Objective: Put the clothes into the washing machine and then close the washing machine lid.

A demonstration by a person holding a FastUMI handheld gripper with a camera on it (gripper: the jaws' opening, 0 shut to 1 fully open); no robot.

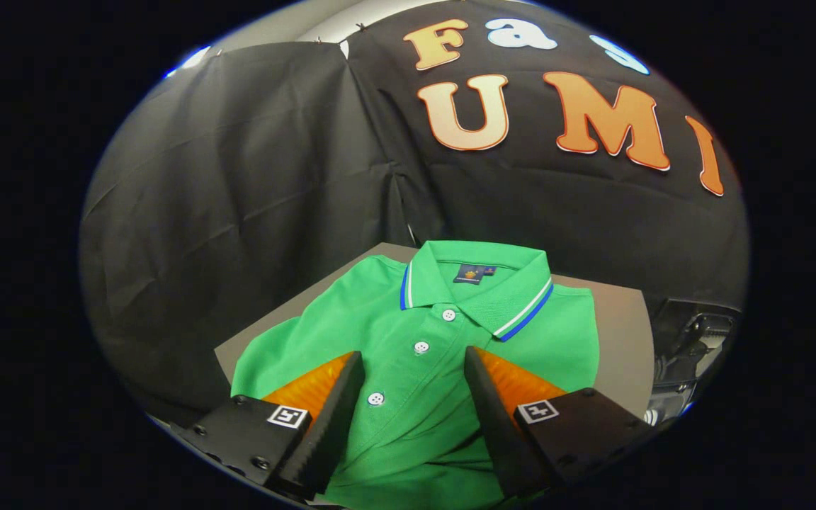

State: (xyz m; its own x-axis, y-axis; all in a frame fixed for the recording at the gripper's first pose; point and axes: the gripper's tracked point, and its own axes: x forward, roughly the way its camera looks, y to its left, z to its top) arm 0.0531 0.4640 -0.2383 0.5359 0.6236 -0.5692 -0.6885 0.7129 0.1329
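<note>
A green short-sleeved polo shirt of knit fabric [415, 340] lies flat, front up, in the lower middle of the frame. Its collar, edged with white and blue stripes, points toward the upper part of the picture, with a small dark label [469, 273] sewn inside the neck. Three white buttons [420, 347] run down the placket, all between the gripper's fingers or just beyond their tips. The shirt rests on a flat grey tabletop [620, 333], bare grey showing to the right of the shirt and in a narrow strip at its left sleeve.

The gripper [414, 358] hangs above the shirt's chest with its two fingers [330, 418] spread wide apart; nothing is held between them, and whether the tips touch the fabric cannot be told. Each finger carries a small square black-and-white marker [287, 416] near its base, at the bottom of the frame.

Behind the table, the booth's black cloth wall [238, 212] fills the upper half of the picture, hanging in folds with a seam near the centre. At the lower right, beside the table's edge, sits a dark piece of equipment [695, 340], too shadowed to make out.
</note>
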